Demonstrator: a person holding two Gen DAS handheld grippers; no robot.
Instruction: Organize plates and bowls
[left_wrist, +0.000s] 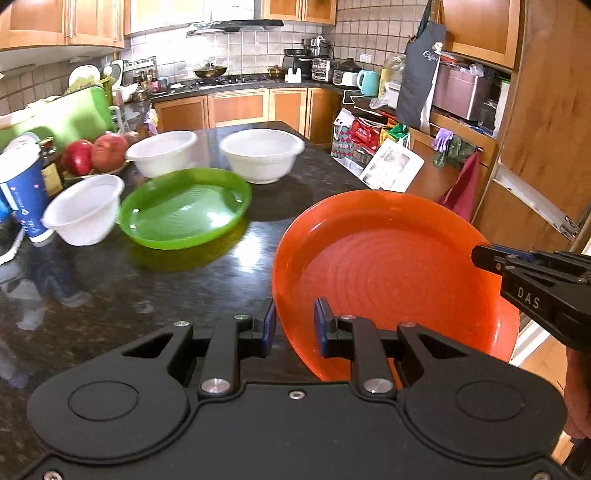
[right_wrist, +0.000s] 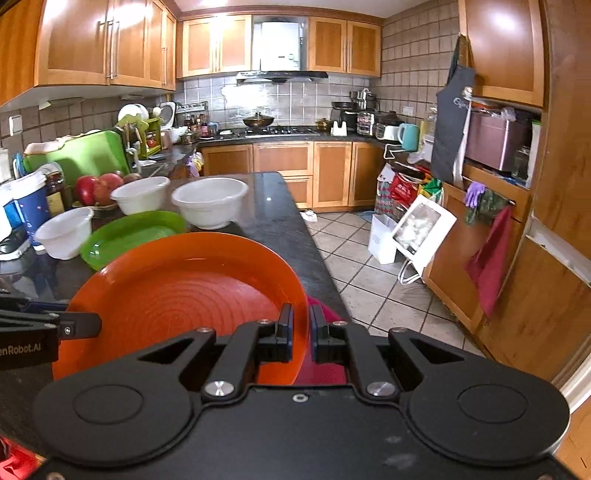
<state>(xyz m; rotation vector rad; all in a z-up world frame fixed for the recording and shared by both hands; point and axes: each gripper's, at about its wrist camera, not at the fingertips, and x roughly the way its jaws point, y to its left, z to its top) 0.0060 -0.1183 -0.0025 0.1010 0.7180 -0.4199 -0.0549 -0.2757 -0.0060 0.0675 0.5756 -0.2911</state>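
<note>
Tilting orange plate (left_wrist: 388, 266), left rim low

The orange plate (left_wrist: 391, 273), ridged with rings inside, was up off the surface (left_wrist: 147, 291) and tilted, pinched at two rim spots. A green plate (left_wrist: 184, 208) sat flat further back, with three white bowls (left_wrist: 86, 210) (left_wrist: 164, 151) (left_wrist: 262, 153) upright around it, all empty.
</note>
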